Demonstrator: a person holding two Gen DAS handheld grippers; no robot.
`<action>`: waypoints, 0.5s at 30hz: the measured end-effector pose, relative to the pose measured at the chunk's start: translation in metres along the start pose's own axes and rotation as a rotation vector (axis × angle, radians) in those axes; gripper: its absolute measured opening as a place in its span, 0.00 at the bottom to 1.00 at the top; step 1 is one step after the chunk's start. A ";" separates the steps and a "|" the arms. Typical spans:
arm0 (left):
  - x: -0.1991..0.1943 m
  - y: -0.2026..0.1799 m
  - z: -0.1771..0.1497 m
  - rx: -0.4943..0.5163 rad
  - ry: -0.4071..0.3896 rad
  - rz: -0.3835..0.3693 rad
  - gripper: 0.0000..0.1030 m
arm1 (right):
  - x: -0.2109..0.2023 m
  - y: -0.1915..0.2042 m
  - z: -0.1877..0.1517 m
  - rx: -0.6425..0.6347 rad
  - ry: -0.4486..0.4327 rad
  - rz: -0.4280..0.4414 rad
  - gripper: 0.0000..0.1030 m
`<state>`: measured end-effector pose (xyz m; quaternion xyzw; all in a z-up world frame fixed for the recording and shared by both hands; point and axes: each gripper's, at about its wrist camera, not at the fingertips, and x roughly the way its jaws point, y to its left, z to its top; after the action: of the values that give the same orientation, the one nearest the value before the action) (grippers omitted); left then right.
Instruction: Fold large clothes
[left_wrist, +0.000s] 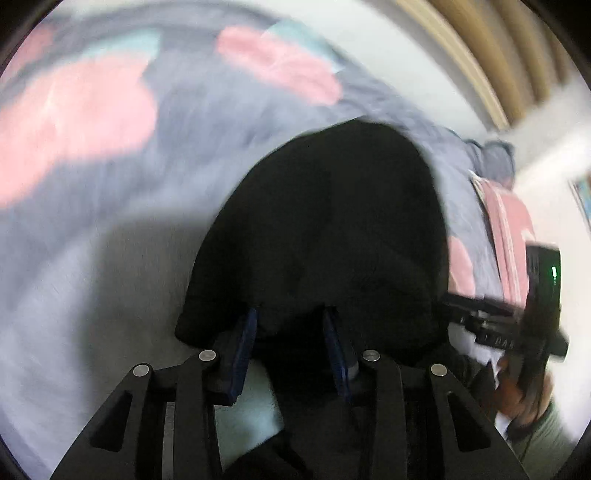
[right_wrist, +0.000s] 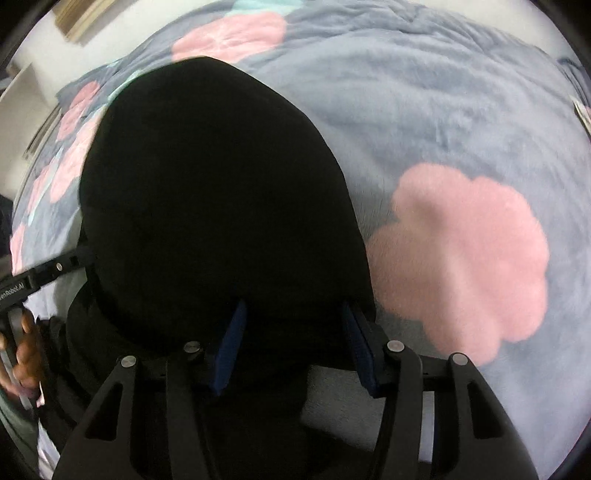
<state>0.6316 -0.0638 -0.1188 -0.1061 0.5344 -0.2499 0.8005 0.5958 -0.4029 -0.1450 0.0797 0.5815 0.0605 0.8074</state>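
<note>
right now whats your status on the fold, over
Left gripper and right gripper each have black garment bunched between the pads. Garment lies on the flowered blanket. Nothing in the way.

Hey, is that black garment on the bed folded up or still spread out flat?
Folded, it seems: the black garment forms a compact rounded bundle on the flowered blanket, no sleeves or legs trailing. Layers cannot be told in the dark.
</note>
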 end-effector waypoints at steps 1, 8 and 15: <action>-0.011 -0.004 0.003 0.035 -0.023 -0.005 0.38 | -0.009 0.001 0.003 -0.022 -0.005 0.001 0.56; -0.047 -0.004 0.064 0.107 -0.106 -0.047 0.77 | -0.052 -0.003 0.046 -0.091 -0.094 0.067 0.71; 0.013 0.032 0.107 0.006 0.045 -0.145 0.77 | -0.014 -0.018 0.096 -0.093 -0.017 0.173 0.73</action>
<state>0.7419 -0.0532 -0.0998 -0.1363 0.5424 -0.3112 0.7683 0.6830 -0.4283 -0.1057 0.0927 0.5619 0.1562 0.8070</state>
